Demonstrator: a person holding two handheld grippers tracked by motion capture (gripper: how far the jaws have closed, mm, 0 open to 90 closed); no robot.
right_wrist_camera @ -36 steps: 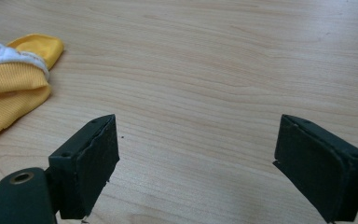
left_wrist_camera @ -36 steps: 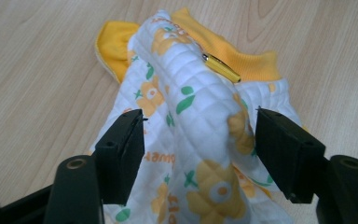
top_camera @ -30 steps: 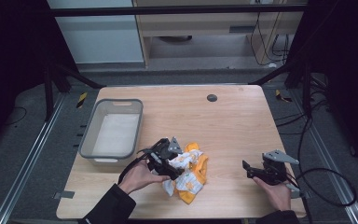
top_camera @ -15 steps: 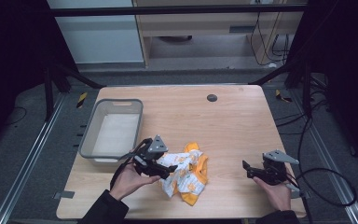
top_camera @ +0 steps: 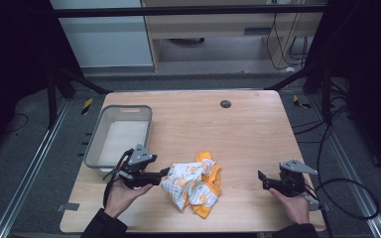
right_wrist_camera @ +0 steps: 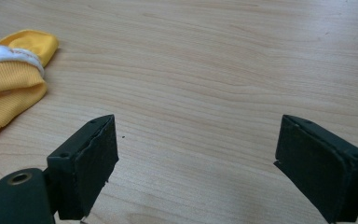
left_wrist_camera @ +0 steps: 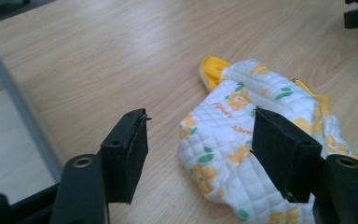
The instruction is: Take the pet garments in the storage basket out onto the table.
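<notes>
1. Left gripper has its jaws spread either side of the garment's edge, and they have just been closing in; the pads aren't pressing the cloth yet.
2. Garment lies crumpled on the table, just right of the bin, so nothing is in the bin and the lift and drop are all to come, I'd say.
3. It's soft quilted white cloth with yellow flowers and ribbed yellow trim.
4. Bin: grey plastic, rectangular, slotted walls.
5. Right gripper, well right of the bin, stands wide apart over bare wood grain.
</notes>
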